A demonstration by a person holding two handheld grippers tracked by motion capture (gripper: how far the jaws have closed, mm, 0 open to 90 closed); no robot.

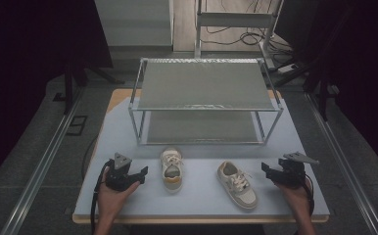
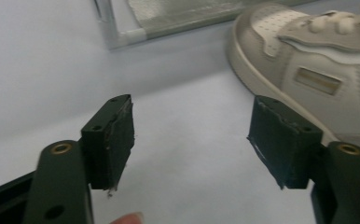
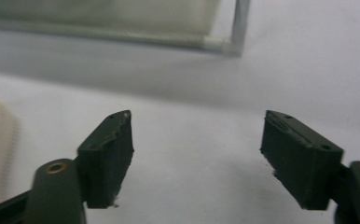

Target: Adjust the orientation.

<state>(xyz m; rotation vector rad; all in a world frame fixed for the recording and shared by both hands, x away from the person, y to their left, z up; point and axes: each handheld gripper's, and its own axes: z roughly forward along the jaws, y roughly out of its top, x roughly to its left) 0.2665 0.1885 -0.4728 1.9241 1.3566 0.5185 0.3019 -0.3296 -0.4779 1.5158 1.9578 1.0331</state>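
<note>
Two small cream sneakers lie on the pale table in front of a two-tier metal shoe rack (image 1: 204,93). The left shoe (image 1: 171,169) points toward the rack; the right shoe (image 1: 237,184) lies at an angle, toe toward the front right. My left gripper (image 1: 142,172) rests on the table left of the left shoe, open, nothing between its jaws. In the left gripper view the left shoe (image 2: 308,60) sits just right of the open left gripper (image 2: 192,140). My right gripper (image 1: 266,170) is right of the right shoe, open and empty. In the right gripper view the right gripper (image 3: 197,158) frames bare table.
The rack's lower shelf (image 1: 201,128) stands close behind the shoes, its corner post (image 3: 238,25) ahead of the right gripper. The table's front edge (image 1: 197,218) runs just behind both hands. Cables lie on the floor beyond the rack.
</note>
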